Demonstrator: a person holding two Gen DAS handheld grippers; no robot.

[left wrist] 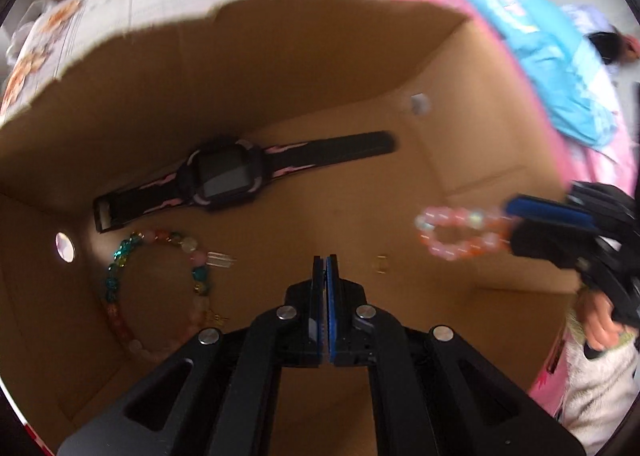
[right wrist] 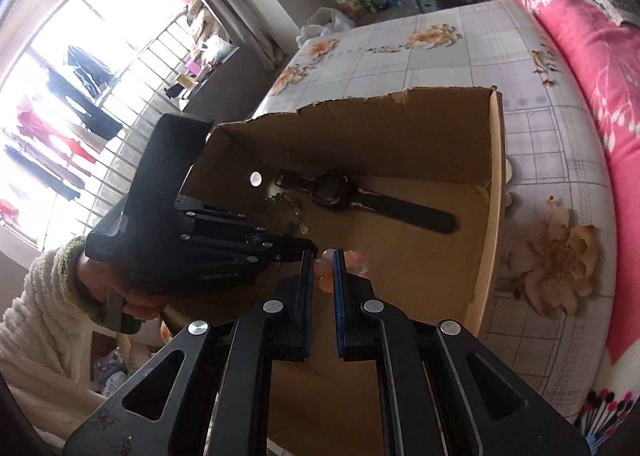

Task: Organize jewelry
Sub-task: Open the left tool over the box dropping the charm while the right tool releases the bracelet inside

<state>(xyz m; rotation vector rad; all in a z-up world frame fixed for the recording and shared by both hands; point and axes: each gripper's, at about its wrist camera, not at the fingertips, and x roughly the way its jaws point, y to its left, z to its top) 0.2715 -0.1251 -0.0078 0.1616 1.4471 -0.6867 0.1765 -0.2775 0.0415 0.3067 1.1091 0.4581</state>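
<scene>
An open cardboard box (left wrist: 280, 56) holds a black and pink watch (left wrist: 224, 176), a multicoloured bead necklace (left wrist: 120, 276), a small clear clip (left wrist: 220, 258) and a small gold ring (left wrist: 380, 264). My left gripper (left wrist: 325, 260) is shut and empty, inside the box above its floor. My right gripper (right wrist: 323, 256) is shut on a pink and orange bead bracelet (left wrist: 460, 232) and holds it over the box's right part. The bracelet (right wrist: 352, 262) peeks out between its fingers. The watch (right wrist: 340, 194) lies at the box's far side.
The box (right wrist: 496, 176) stands on a bed with a grey flowered sheet (right wrist: 540, 256). A pink blanket (right wrist: 600, 76) lies to the right. A window with a railing and hanging clothes is at the left.
</scene>
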